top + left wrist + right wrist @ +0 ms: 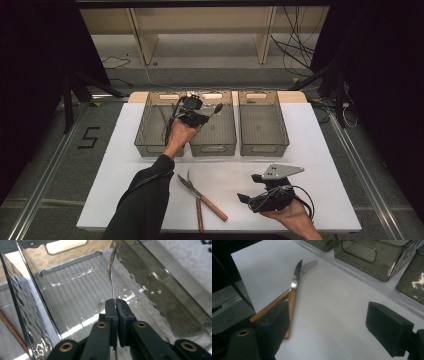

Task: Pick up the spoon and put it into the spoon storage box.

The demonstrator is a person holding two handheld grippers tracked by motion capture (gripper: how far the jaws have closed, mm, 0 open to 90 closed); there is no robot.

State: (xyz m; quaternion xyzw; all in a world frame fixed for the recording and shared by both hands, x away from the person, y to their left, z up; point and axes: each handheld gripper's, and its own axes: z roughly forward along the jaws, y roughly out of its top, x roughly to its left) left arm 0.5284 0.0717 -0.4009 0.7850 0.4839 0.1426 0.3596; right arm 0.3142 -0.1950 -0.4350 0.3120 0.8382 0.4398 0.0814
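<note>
My left gripper (202, 115) hovers over the middle grey bin (214, 148), shut on a thin metal utensil (111, 277). Seen edge-on in the left gripper view, the utensil rises from the closed fingertips (116, 302) and widens at its far end like a spoon. A wooden-handled knife (192, 187) and fork (200, 210) lie crossed on the white table near its front edge. My right gripper (250, 188) is held low at the front right, open with nothing between its fingers. In the right gripper view (332, 322), the knife (295, 277) and fork (310, 264) lie ahead to the left.
Three translucent grey bins stand in a row at the back: the left bin (150, 145), the middle one and the right bin (265, 148). A brown wooden handle (12, 332) lies in the left bin. Dark floor and cables surround the table (325, 150).
</note>
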